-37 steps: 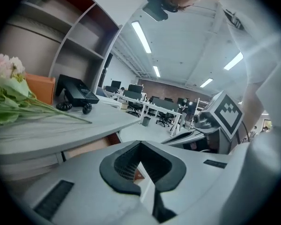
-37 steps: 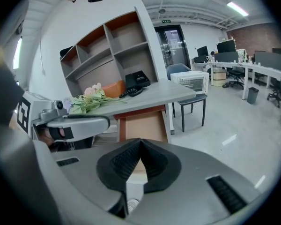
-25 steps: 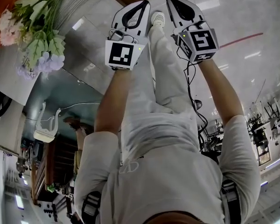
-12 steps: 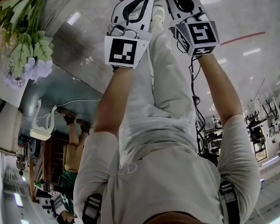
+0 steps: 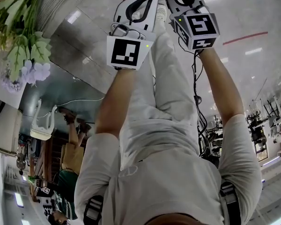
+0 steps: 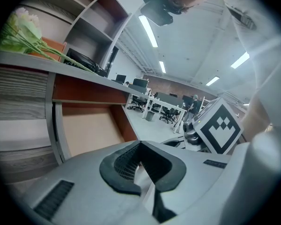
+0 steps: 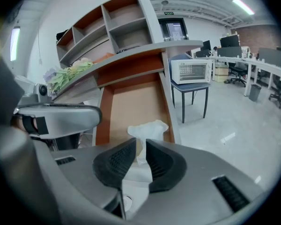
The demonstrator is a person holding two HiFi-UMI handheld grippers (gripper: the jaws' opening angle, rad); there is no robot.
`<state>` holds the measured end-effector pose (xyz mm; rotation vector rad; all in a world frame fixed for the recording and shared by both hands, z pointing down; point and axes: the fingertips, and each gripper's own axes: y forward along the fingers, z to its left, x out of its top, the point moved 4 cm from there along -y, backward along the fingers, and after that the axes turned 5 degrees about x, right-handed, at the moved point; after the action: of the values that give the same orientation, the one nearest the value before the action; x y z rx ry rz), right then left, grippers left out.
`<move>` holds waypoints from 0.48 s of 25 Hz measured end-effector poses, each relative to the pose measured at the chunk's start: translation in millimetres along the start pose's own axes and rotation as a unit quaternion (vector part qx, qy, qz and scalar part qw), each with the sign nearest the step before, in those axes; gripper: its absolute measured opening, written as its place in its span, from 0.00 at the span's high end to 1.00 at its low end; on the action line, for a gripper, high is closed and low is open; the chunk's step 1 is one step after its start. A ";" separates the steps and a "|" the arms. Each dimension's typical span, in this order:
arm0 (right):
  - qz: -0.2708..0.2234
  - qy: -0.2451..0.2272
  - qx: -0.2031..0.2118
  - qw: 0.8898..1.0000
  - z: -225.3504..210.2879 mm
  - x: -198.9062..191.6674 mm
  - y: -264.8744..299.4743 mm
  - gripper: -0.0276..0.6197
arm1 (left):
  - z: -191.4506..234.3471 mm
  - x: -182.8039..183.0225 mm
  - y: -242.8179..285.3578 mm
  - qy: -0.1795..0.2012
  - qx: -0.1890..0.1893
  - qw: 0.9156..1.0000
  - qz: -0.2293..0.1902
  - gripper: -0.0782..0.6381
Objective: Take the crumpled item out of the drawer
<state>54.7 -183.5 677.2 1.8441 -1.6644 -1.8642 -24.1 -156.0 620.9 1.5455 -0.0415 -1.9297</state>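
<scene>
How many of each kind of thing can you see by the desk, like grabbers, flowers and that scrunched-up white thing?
Grippers: 2, the left gripper and the right gripper
Crumpled white item: 1
Open drawer: 1
Bunch of flowers: 1
Microwave: 1
Total: 6

Legible text: none.
- Left marker cube [image 5: 126, 52] and right marker cube [image 5: 200, 28]: black-and-white square code patterns, no letters.
- Green sign [image 7: 168, 13] above the far doorway: too small to read.
- Emblem [image 5: 129, 170] on the person's shirt: not readable.
</scene>
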 end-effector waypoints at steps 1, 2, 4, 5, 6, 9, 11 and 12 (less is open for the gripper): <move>0.002 0.002 0.002 1.000 0.5 -1.1 1.9 0.85 | 0.2 -0.3 -0.4 -0.001 0.000 1.000 -0.001 0.89; 0.003 0.001 0.001 1.000 0.8 -2.3 3.8 0.85 | 0.5 -0.7 -0.8 -0.002 0.000 1.000 -0.002 0.89; 0.007 -0.004 -0.004 1.000 1.6 -5.4 8.7 0.85 | 2.2 -2.6 -1.9 -0.003 -0.001 1.000 -0.003 0.89; 0.008 -0.006 -0.006 1.000 1.7 -6.7 11.2 0.85 | 3.2 -3.6 -2.2 -0.002 -0.003 1.000 -0.002 0.89; 0.009 -0.007 -0.010 1.000 1.3 -7.2 12.8 0.85 | 3.5 -4.0 -2.3 -0.002 -0.004 1.000 -0.002 0.89; 0.010 -0.012 -0.010 1.000 -1.1 -4.5 12.2 0.85 | -0.4 0.6 -1.8 -0.002 -0.008 1.000 -0.004 0.89; 0.020 -0.015 -0.002 1.000 -0.9 -5.2 13.3 0.74 | -2.7 3.8 -2.3 -0.004 -0.008 1.000 -0.007 0.89; 0.025 -0.016 -0.001 1.000 -0.6 -6.4 14.8 0.74 | -2.8 4.3 -2.7 -0.004 -0.008 1.000 -0.007 0.89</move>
<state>48.0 -185.9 691.6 1.7643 -1.7021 -1.8852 -23.3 -155.0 615.3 1.5306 -0.0188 -1.9433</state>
